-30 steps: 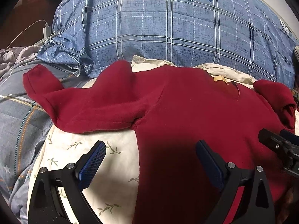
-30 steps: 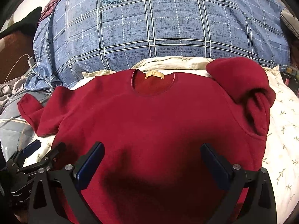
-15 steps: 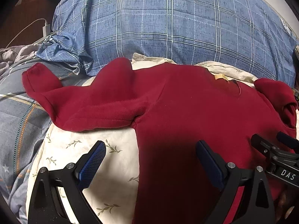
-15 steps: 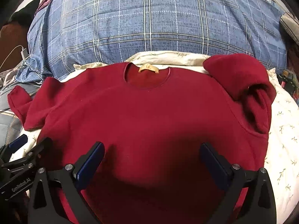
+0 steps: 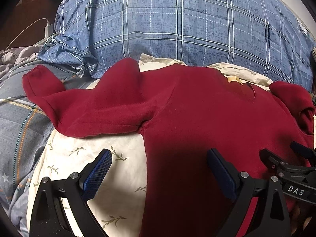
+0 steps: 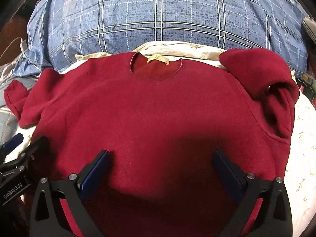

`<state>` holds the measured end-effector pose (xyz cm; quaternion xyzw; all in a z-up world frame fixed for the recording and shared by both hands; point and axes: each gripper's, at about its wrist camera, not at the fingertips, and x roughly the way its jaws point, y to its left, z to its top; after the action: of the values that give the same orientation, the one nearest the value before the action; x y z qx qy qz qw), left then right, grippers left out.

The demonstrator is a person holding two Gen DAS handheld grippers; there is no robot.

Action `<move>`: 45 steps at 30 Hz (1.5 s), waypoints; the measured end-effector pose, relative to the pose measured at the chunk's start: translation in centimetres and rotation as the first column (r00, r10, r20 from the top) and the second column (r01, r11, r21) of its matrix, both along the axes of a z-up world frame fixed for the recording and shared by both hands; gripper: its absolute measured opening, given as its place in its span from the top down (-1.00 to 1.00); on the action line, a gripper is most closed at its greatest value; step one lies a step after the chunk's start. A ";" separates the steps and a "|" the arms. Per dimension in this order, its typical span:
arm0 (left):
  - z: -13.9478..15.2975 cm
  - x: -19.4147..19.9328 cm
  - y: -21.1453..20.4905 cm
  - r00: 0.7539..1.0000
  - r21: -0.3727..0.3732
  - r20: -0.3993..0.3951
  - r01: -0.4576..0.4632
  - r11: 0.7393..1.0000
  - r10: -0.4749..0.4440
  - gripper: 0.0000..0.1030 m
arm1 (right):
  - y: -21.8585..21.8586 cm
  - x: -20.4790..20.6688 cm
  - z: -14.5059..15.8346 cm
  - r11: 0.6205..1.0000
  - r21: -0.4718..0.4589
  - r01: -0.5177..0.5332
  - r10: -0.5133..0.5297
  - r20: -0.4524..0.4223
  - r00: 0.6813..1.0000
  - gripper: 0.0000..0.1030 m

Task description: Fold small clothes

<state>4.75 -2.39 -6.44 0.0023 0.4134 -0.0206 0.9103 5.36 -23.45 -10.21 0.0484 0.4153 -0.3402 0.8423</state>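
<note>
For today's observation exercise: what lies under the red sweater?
The red sweater lies on a cream leaf-print sheet, visible around its edges; its left sleeve end rests on grey plaid bedding. What lies beneath its middle is covered.

A soft dark red sweater lies flat on a cream sheet with little green leaves. One sleeve sticks out to the left. Behind it is a big blue checked pillow. The left gripper has its blue pads wide apart. The right gripper peeks in at the right edge, over the sweater.
</note>
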 end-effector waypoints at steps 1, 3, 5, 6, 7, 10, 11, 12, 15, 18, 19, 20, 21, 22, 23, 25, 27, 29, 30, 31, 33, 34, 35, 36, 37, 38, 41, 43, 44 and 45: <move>0.0 0.0 0.0 1.000 0.000 0.000 0.000 1.000 0.000 -0.88 | 0.1 0.1 0.0 1.000 -0.003 -0.003 0.003 -0.008 1.000 -0.99; 0.0 0.0 0.0 1.000 -0.001 0.002 0.001 1.000 -0.001 -0.88 | 0.1 0.1 0.1 1.000 -0.002 -0.003 0.003 -0.015 1.000 -0.99; 0.1 0.0 0.1 1.000 -0.006 0.002 0.002 1.000 -0.002 -0.88 | 0.2 0.0 0.4 1.000 0.001 0.007 -0.007 -0.005 1.000 -0.99; 0.2 -0.1 0.2 1.000 -0.009 0.004 0.002 1.000 -0.002 -0.88 | 0.3 0.0 0.7 1.000 0.004 0.012 -0.012 0.009 1.000 -1.00; 0.3 -0.1 0.3 1.000 -0.019 0.004 0.002 1.000 -0.002 -0.88 | 0.4 -0.1 1.1 1.000 0.011 0.010 -0.010 0.031 0.999 -1.00; 0.9 -0.2 1.0 1.000 -0.060 -0.008 0.006 0.998 -0.006 -0.88 | 0.9 0.4 2.1 1.000 0.015 -0.016 0.015 0.076 0.997 -1.00; 1.2 -0.3 1.3 1.000 -0.077 -0.008 0.006 0.997 -0.007 -0.88 | 1.0 0.8 2.3 1.000 0.003 -0.026 0.026 0.077 0.997 -1.00; 1.6 -0.4 1.6 1.000 -0.086 -0.003 0.004 0.996 -0.004 -0.88 | 1.0 1.2 2.3 0.999 -0.006 -0.037 0.037 0.073 0.997 -1.00; 2.8 -0.6 3.0 1.000 -0.087 0.014 -0.021 0.996 0.022 -0.88 | 0.8 2.1 1.8 0.998 -0.005 -0.058 0.058 0.075 0.995 -0.97; 4.4 -0.5 5.1 0.996 -0.074 0.045 -0.072 0.995 0.075 -0.88 | 0.4 2.2 0.6 0.998 0.015 -0.056 0.055 0.082 0.995 -0.97; 4.9 -0.4 5.8 0.992 -0.054 0.061 -0.104 0.993 0.107 -0.88 | 0.3 2.3 0.4 0.998 0.020 -0.056 0.054 0.076 0.996 -0.97; 5.4 -0.1 6.8 0.986 -0.028 0.083 -0.145 0.989 0.147 -0.88 | 0.1 2.3 0.3 0.998 0.028 -0.058 0.055 0.075 0.996 -0.97; 5.8 0.2 7.8 0.978 -0.004 0.099 -0.184 0.983 0.183 -0.88 | 0.2 2.3 0.3 0.998 0.032 -0.060 0.058 0.081 0.995 -0.98; 6.0 0.7 8.7 0.970 0.017 0.104 -0.222 0.975 0.219 -0.88 | 0.1 2.2 0.4 0.997 0.040 -0.065 0.061 0.087 0.994 -0.99; 6.2 1.6 10.2 0.959 0.037 0.103 -0.271 0.962 0.266 -0.88 | 0.0 2.1 0.3 0.997 0.049 -0.067 0.062 0.088 0.994 -0.99; 6.2 2.9 11.6 0.943 0.058 0.104 -0.322 0.945 0.315 -0.88 | -0.2 2.1 0.2 0.996 0.059 -0.070 0.064 0.096 0.993 -0.99; 6.1 4.9 13.4 0.919 0.105 0.103 -0.390 0.915 0.381 -0.87 | -0.2 2.1 0.3 0.995 0.062 -0.073 0.066 0.100 0.993 -0.99; 6.1 6.9 14.4 0.892 0.168 0.116 -0.451 0.876 0.437 -0.84 | -0.1 2.0 0.2 0.995 0.063 -0.076 0.070 0.103 0.992 -0.99; 5.7 8.0 14.2 0.883 0.194 0.109 -0.469 0.862 0.456 -0.84 | -0.2 2.0 0.3 0.995 0.065 -0.077 0.070 0.104 0.992 -0.99; 5.4 9.0 14.3 0.874 0.222 0.106 -0.486 0.845 0.474 -0.84 | -0.2 1.9 0.3 0.995 0.068 -0.078 0.070 0.106 0.992 -0.99; 4.5 10.9 15.0 0.853 0.259 0.083 -0.518 0.815 0.515 -0.83 | -0.3 1.9 0.3 0.994 0.071 -0.079 0.071 0.108 0.992 -0.99; 4.1 11.9 15.6 0.841 0.261 0.080 -0.536 0.803 0.535 -0.82 | -0.2 2.0 0.3 0.994 0.071 -0.079 0.071 0.108 0.992 -0.99; 3.4 12.9 15.7 0.825 0.280 0.073 -0.556 0.783 0.560 -0.78 | -0.2 2.0 0.2 0.994 0.069 -0.079 0.072 0.107 0.992 -0.99; 3.0 13.7 16.0 0.817 0.288 0.069 -0.566 0.773 0.573 -0.70 | -0.2 2.0 0.2 0.995 0.068 -0.079 0.071 0.106 0.992 -0.99; 2.7 14.1 16.2 0.809 0.300 0.072 -0.575 0.761 0.583 -0.64 | -0.2 2.0 0.2 0.995 0.067 -0.079 0.072 0.106 0.992 -0.99; 1.8 14.8 16.0 0.803 0.312 0.061 -0.580 0.753 0.593 -0.55 | -0.2 2.0 0.2 0.994 0.069 -0.081 0.073 0.105 0.992 -0.99; 1.9 15.7 15.1 0.809 0.337 0.116 -0.578 0.744 0.576 -0.31 | -0.3 2.0 0.2 0.994 0.070 -0.082 0.075 0.108 0.991 -0.99; 2.0 16.2 14.0 0.816 0.344 0.119 -0.569 0.747 0.566 0.08 | -0.3 2.1 0.2 0.994 0.068 -0.083 0.075 0.108 0.991 -0.99; 2.0 16.4 13.7 0.816 0.339 0.121 -0.569 0.749 0.565 0.61 | -0.3 2.1 0.2 0.994 0.068 -0.083 0.075 0.107 0.991 -0.99; 1.9 16.7 13.8 0.817 0.315 0.106 -0.568 0.760 0.567 0.80 | -0.2 2.1 0.2 0.994 0.068 -0.082 0.075 0.107 0.991 -0.99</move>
<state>21.41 11.43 -4.55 0.0307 0.3899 0.3258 0.8607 7.43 -23.69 -10.04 0.0801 0.3843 -0.2885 0.8733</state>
